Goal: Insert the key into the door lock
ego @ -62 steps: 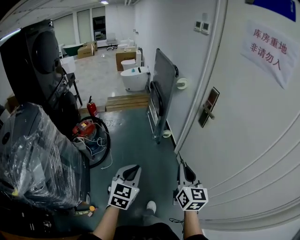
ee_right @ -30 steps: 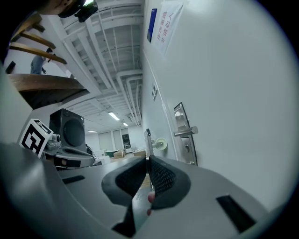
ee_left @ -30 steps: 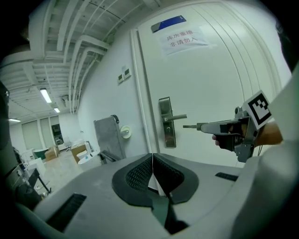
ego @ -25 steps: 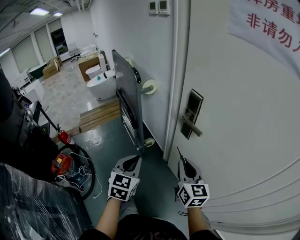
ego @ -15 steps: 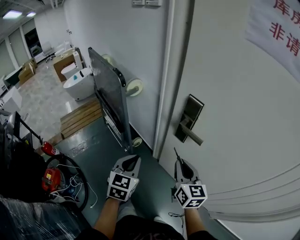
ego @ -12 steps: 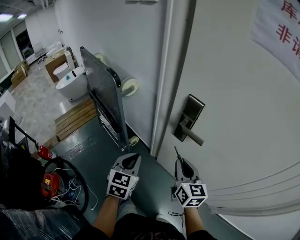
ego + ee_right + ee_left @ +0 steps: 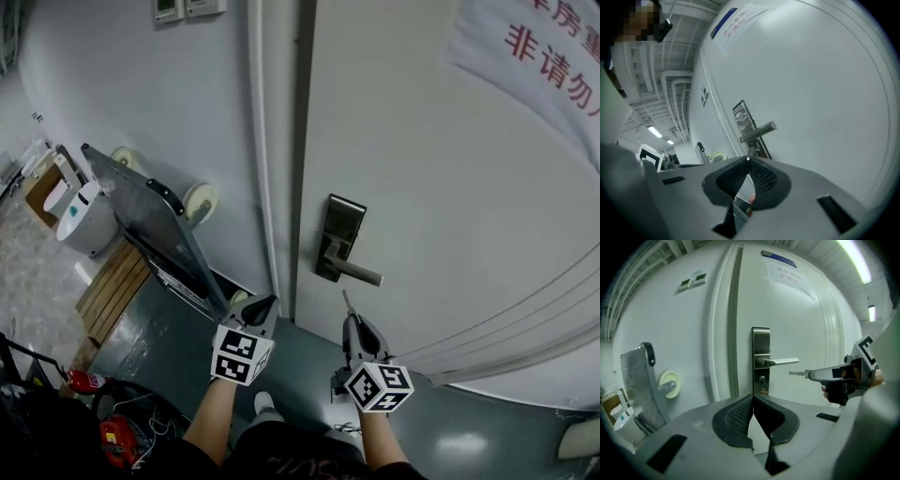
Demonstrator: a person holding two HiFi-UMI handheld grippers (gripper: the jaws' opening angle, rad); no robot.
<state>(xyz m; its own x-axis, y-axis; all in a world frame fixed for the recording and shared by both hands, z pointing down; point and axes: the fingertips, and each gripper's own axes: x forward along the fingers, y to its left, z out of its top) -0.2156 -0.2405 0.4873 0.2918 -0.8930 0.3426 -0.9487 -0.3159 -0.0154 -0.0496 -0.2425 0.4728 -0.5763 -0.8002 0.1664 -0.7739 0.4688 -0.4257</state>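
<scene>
Metal key (image 7: 344,302) tight in the right tongs (image 7: 351,322); left tongs (image 7: 268,302) closed, empty, ribbed black pads (image 7: 737,416) together.

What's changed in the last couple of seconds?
The person turned from the open room and closed in on the door; its lock plate now sits just ahead of the right gripper, which still pinches the key. Nothing taken or released; the left gripper stays shut and empty.

Even cool indoor light, ceiling strip lamp (image 7: 853,258) glaring, strong fisheye bending, dark vignetted corners
</scene>
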